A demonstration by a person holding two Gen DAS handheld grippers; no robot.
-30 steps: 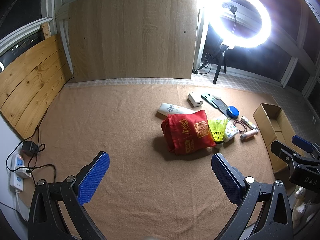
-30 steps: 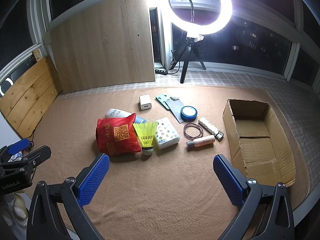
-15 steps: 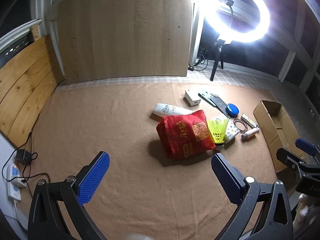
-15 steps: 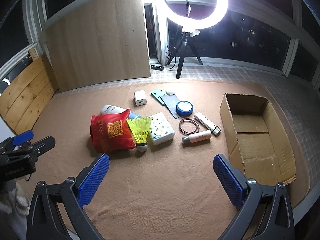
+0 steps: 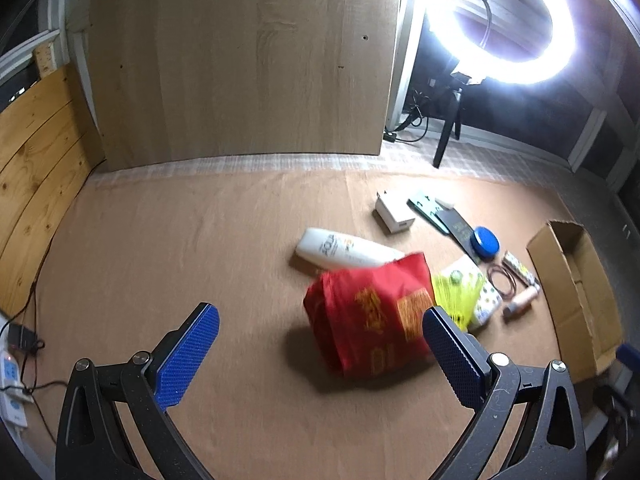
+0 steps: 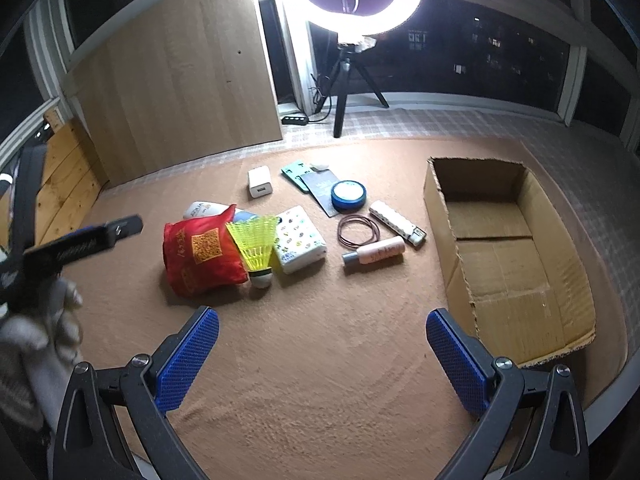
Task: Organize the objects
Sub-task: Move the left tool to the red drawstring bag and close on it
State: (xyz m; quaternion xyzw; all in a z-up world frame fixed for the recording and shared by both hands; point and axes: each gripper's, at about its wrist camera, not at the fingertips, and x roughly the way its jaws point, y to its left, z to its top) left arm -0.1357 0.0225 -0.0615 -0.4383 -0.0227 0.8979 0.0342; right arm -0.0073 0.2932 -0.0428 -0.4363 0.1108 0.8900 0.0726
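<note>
Left gripper [image 5: 320, 354] and right gripper [image 6: 322, 356]: fingers spread, empty, above brown carpet [image 6: 320, 380]; red bag [image 6: 200, 254], cardboard box [image 6: 508, 256] beyond.

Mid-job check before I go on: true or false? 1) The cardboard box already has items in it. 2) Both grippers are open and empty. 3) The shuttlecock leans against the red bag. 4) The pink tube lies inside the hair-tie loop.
1) False: the cardboard box is empty.
2) True: left gripper and right gripper hold nothing.
3) True: the shuttlecock rests against the red bag.
4) False: the pink tube lies beside the hair tie, nearer the camera.
</note>
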